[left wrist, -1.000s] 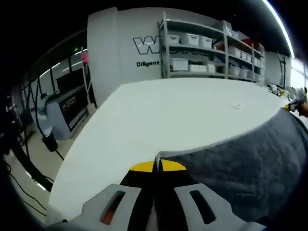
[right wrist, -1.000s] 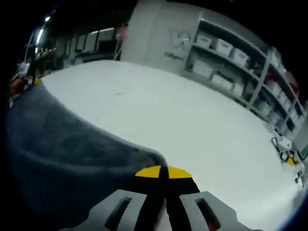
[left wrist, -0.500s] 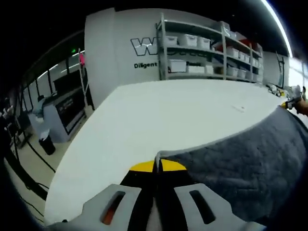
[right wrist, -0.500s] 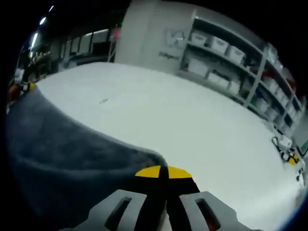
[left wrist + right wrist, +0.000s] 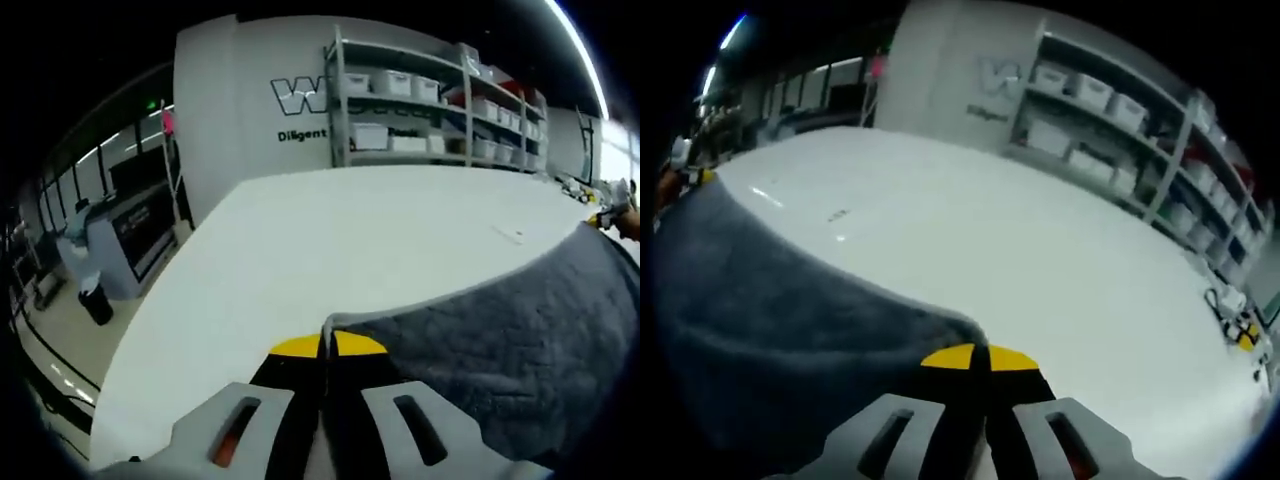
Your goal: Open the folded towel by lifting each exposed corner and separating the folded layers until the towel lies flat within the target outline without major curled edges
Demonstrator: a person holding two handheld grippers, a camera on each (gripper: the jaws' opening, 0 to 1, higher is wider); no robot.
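the white table [image 5: 330,235] is the thing to steer by here, a big pale top with rounded edges. off its far left edge, down on the floor, there is a grey machine cabinet [image 5: 135,235] and a small dark bin [image 5: 95,303]. behind the table stands a white wall with dark lettering [image 5: 300,100], and beside that a metal shelving rack [image 5: 440,105] loaded with white storage boxes.

at the table's near edge the left gripper [image 5: 327,345] has its jaws pressed together, yellow tips meeting on a corner of the grey towel [image 5: 500,340]. from that corner the towel spreads out to the right over the near part of the table, its upper edge rising in a long curve. at the far end of that curve, just past the towel, a bit of the other gripper with a yellow spot shows.

in the right gripper view the same towel [image 5: 770,320] lies on the table [image 5: 1040,260] to the left of the right gripper [image 5: 978,357], whose jaws are likewise closed tight on a towel corner, yellow tips touching. the cloth sags a little between the two held corners. on the bare table beyond the towel edge there is a small mark [image 5: 838,215]. near the table's far right rim lie a few small items, one black and yellow [image 5: 1243,332]; i cannot tell what they are.
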